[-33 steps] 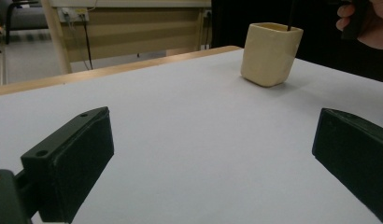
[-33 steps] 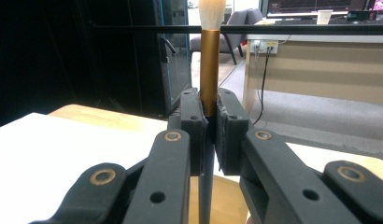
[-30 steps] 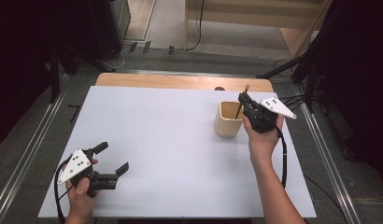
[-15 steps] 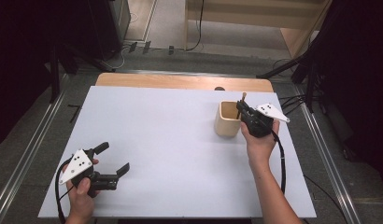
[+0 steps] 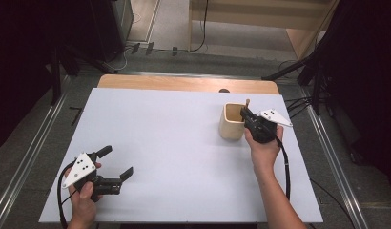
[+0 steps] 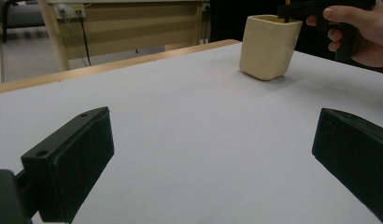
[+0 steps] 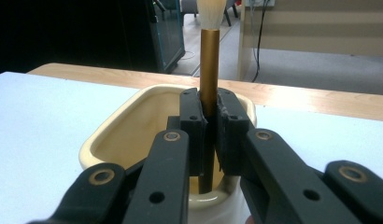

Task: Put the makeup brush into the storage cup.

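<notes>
We note the right gripper point(image 7: 209, 140) clamped on a brush point(image 7: 209, 70), its two black jaws pressed against the gold handle from either side. The brush stands upright, white bristle tuft at the top, well above the jaws; below the jaws the handle runs down into the cream cup point(image 7: 133, 121). In the high view the right gripper point(image 5: 245, 114) sits over the cup's point(image 5: 230, 129) near-right rim, with the brush tip point(image 5: 247, 101) showing just above it. The cup stands on the white table point(image 5: 174, 133) toward its far right, upright, with a rounded-square mouth. Inside it we see pale bare walls and the brush handle; the bottom is hidden by the jaws, so we cannot tell whether the handle end touches it. The left gripper point(image 5: 116, 164) is held at the near left corner of the table, well apart from the cup, jaws spread wide with bare table between them. From the left gripper view the cup point(image 6: 269, 46) stands far off, the right hand point(image 6: 362, 28) beside it.
</notes>
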